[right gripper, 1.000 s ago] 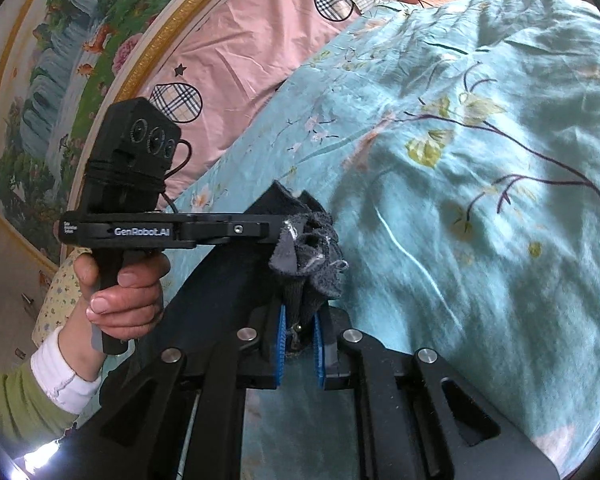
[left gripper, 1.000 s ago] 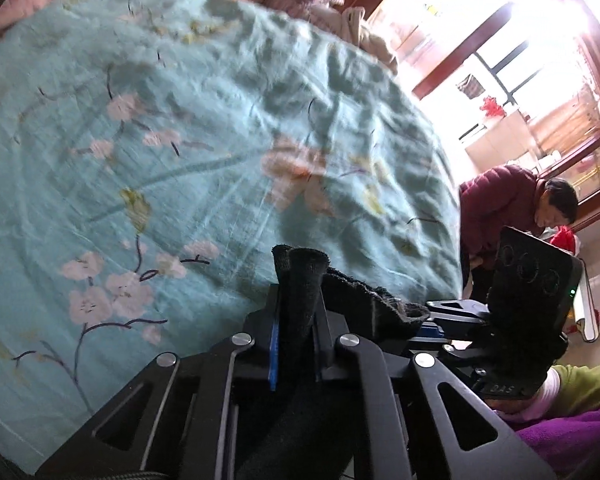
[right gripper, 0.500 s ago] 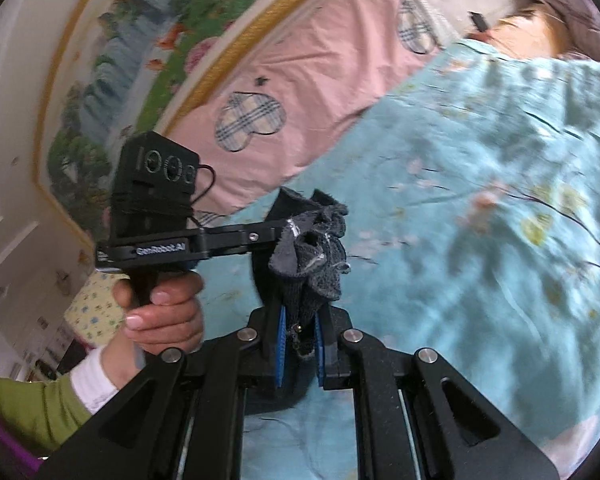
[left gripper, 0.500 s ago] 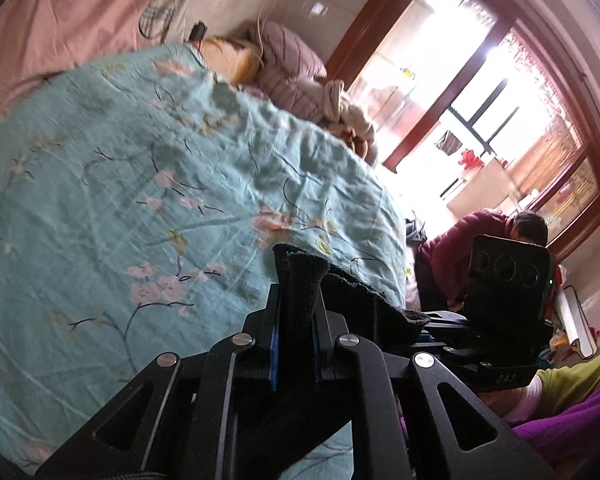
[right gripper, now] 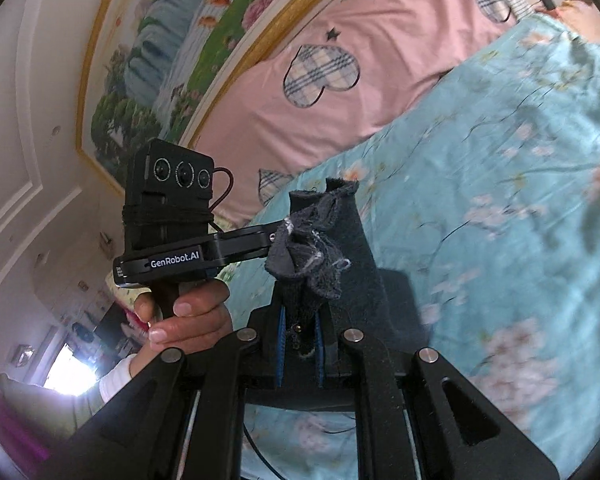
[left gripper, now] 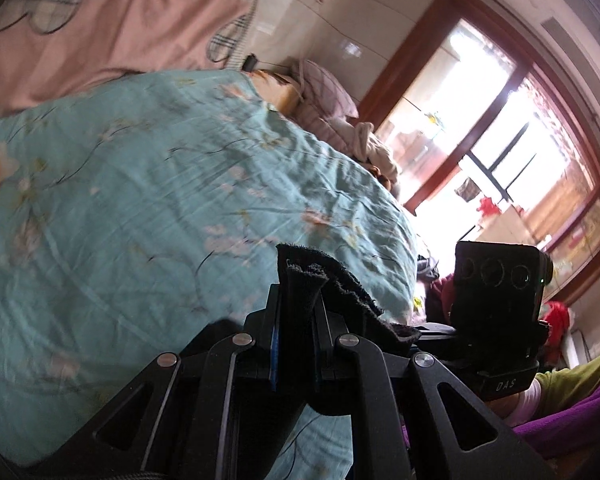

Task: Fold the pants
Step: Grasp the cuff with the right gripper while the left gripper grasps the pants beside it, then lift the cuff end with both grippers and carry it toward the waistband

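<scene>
Both grippers are clenched on the dark pants, held up above the teal floral bedspread (left gripper: pixel 148 208). The left gripper (left gripper: pixel 298 320) pinches a frayed edge of the pants (left gripper: pixel 300 292) between its blue pads, the cloth sagging toward the right gripper (left gripper: pixel 496 312) beside it. In the right wrist view, the right gripper (right gripper: pixel 302 320) grips a bunched fold of cloth, with the left hand (right gripper: pixel 184 320) just beside it. A pink sheet (right gripper: pixel 380 64) with plaid hearts lies at the bed's far edge

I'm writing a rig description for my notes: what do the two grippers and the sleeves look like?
Both grippers, left and right, are black with silver pivot bolts and blue jaw pads. The left one's side reads GenRobot.AI in white, with a three-lens box and a thin cable. Sleeves are green over white cuffs.
</scene>
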Demonstrator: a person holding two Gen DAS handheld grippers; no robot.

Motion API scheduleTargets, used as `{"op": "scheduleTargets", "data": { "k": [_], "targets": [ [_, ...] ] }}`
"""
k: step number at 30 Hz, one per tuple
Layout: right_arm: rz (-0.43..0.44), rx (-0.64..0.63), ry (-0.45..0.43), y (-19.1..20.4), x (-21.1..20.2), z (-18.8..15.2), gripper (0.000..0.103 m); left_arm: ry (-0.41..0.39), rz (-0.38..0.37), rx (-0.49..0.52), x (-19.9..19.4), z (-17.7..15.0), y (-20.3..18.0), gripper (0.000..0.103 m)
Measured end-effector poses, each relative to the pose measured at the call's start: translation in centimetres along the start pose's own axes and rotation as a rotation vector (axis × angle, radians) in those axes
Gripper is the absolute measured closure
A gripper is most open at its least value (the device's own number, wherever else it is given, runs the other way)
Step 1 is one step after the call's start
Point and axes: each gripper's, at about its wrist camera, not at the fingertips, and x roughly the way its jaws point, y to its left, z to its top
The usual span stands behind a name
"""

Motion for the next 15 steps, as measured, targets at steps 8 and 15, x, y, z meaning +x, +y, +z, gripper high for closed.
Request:
{"op": "scheduleTargets", "data": {
  "k": [8,15],
  "targets": [
    [0.032,-0.022,0.104,1.3,4.7,-1.8,0.09,-0.048,0.017,-0.114,-3.0,-4.0,3.7,0.092],
    [0.019,-0.041,0.165,1.4,7.3,-3.2,0.09,-0.073,0.025,-0.191,-3.6,-6.8,6.3,0.092]
  ]
}}
